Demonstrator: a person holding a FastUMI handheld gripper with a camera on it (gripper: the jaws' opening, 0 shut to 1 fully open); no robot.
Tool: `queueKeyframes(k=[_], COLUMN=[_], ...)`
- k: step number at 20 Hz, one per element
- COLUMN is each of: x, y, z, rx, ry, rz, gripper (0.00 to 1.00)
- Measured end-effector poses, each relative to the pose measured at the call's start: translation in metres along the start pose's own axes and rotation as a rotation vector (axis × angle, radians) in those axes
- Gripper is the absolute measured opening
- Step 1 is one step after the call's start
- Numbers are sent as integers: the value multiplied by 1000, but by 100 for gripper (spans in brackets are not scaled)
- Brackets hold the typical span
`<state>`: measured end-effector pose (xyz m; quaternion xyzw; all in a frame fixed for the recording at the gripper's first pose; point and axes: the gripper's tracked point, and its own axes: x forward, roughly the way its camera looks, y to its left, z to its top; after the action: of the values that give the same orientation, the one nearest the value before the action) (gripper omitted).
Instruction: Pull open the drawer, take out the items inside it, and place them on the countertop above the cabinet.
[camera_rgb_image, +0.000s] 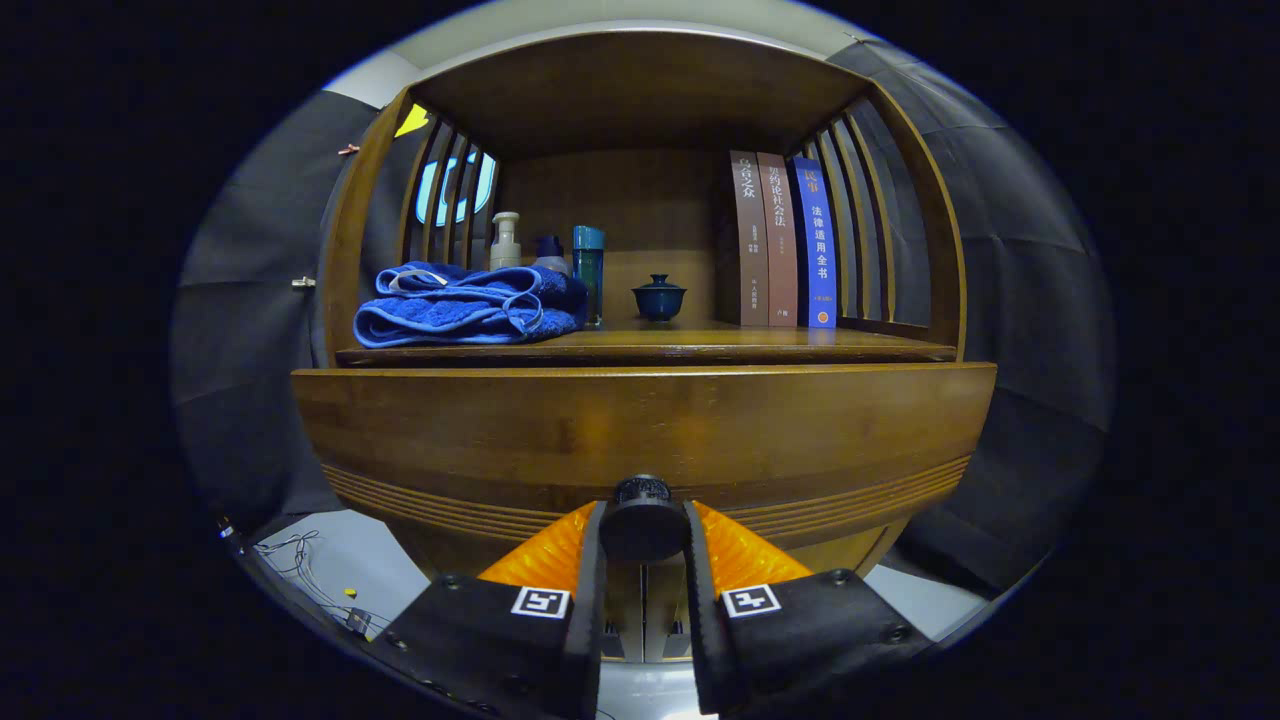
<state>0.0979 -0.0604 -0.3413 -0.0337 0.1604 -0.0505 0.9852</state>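
Wooden drawer sits shut right in front of us under the desk, and our gripper squeezes both fingers on its round knob, so we think a straight pull back comes next.

Drawer: brown wood front, directly ahead of your fingers | Knob: dark, round, clamped between both fingers | Countertop: above drawer
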Motion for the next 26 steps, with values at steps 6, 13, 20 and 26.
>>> queueKeyframes(k=[6, 13, 20, 26], x=[-27, -60, -97, -114], y=[-2, -1, -4, -6], z=[-5, -9, -14, -22], rx=[-13, -16, -11, -13], ry=[8, 12, 29, 36], rz=[-4, 0, -6, -8], gripper=[41, 41, 41, 41])
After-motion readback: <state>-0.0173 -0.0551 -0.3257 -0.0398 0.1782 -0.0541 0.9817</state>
